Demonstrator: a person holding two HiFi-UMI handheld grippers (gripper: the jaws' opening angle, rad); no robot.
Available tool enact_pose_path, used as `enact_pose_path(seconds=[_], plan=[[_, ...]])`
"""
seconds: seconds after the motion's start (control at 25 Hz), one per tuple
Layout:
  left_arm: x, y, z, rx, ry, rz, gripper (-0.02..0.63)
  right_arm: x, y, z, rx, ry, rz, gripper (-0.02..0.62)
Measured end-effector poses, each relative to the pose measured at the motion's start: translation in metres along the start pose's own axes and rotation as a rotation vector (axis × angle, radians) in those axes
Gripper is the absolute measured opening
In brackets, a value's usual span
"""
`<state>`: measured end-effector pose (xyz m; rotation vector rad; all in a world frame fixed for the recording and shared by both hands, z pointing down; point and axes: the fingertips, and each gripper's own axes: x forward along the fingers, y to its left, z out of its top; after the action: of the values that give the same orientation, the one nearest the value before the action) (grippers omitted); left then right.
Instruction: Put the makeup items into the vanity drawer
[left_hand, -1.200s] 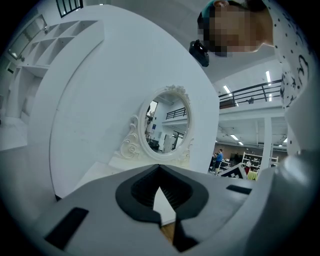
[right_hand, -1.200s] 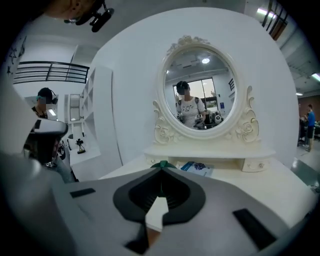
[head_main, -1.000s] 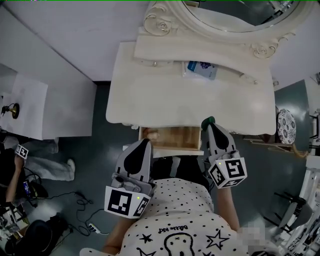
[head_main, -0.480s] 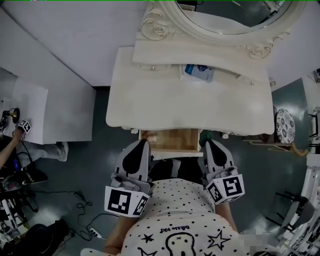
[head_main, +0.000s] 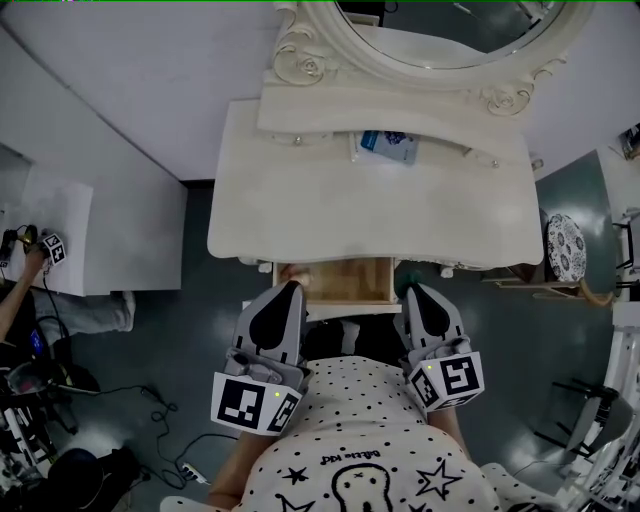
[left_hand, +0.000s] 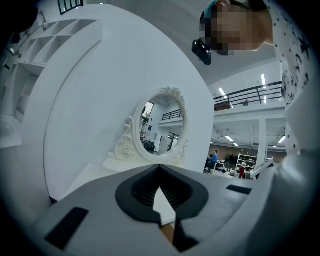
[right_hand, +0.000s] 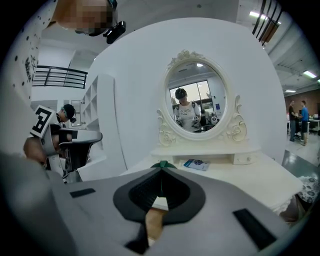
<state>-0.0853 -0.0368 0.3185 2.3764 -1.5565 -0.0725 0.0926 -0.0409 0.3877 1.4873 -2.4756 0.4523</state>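
Head view shows the drawer (head_main: 340, 280) open just ahead of both grippers, between them. The left gripper (head_main: 290, 292) and right gripper (head_main: 412, 293) have their jaws together, holding nothing. A blue packet (head_main: 388, 146) lies well ahead below the mirror (head_main: 440, 30), long axis crosswise, nearer the right jaws.

We look along the left claw (left_hand: 159, 169): its grey jaws meet at the tips, and the dark ribbed pads (left_hand: 142, 189) frame a hollow with nothing held in it. Through the slit below we see a white edge and a strip of brown wood (left_hand: 168, 233). Beyond the tips lies the white tabletop (left_hand: 92, 174), and on it stands an oval mirror (left_hand: 161, 125) in a carved frame, against a curved white wall (left_hand: 100, 90). White shelves (left_hand: 30, 55) sit at upper left. A dotted shirt (left_hand: 300, 75) fills the right edge.
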Motion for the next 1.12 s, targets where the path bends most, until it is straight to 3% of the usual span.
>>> enact_pose_path(seconds=[0.6,0.92,1.12], plan=[[0.001,-0.002,0.0,0.0,-0.001,0.0,-0.004,-0.001,-0.003,-0.003,-0.011,0.003,-0.003,0.008],[-0.005,0.002,0.0,-0.001,-0.002,0.035,-0.005,0.02,0.004,-0.015,-0.099,0.054,0.103,0.009],[-0.012,0.008,-0.002,-0.004,0.001,0.079,-0.005,0.045,0.009,-0.049,-0.177,0.152,0.181,0.008]])
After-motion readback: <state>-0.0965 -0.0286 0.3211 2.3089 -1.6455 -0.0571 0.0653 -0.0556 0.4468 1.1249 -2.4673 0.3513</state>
